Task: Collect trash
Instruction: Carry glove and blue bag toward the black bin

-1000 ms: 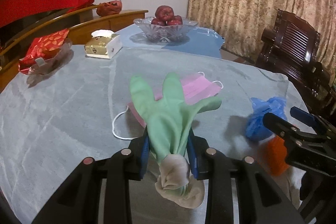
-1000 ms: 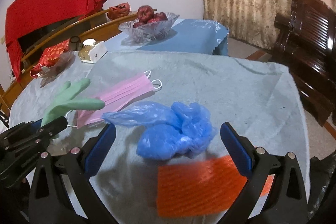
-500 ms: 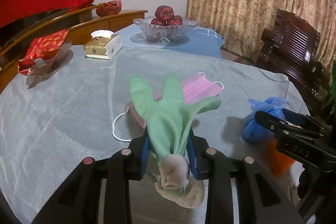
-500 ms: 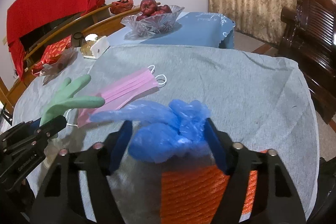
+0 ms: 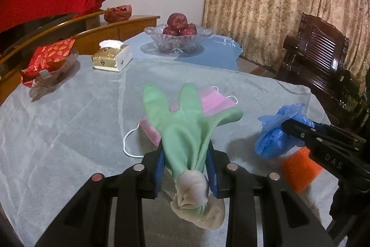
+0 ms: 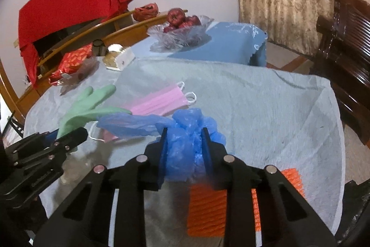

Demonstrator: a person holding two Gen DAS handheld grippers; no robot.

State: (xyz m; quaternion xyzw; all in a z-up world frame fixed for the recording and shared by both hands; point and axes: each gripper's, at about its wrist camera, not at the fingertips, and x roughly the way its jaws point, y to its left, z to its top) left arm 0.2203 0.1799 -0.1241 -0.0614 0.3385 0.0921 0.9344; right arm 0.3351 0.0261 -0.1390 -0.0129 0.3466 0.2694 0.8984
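Note:
My left gripper (image 5: pixel 186 154) is shut on a green rubber glove (image 5: pixel 185 129), whose beige cuff bunches below the jaws and whose fingers stick up over the table. My right gripper (image 6: pixel 183 136) is closing its jaws on a crumpled blue plastic bag (image 6: pixel 185 138), and the pads press into it on both sides. A loose tail of that bag (image 5: pixel 275 138) reaches left. A pink face mask (image 6: pixel 161 102) lies flat on the grey cloth just beyond both grippers. An orange foam net (image 6: pixel 205 210) lies under my right gripper, near the table's front edge.
The grey tablecloth (image 5: pixel 57 126) covers a round table. At the back stand a glass bowl of red apples (image 5: pixel 178 36), a tissue box (image 5: pixel 112 57) and a red snack bag (image 5: pixel 48 59). A dark wooden chair (image 5: pixel 323 54) stands to the right.
My right gripper's jaws went from wide apart around the blue bag to pressed against it, and the bag has lifted a little. My left gripper keeps still with the glove.

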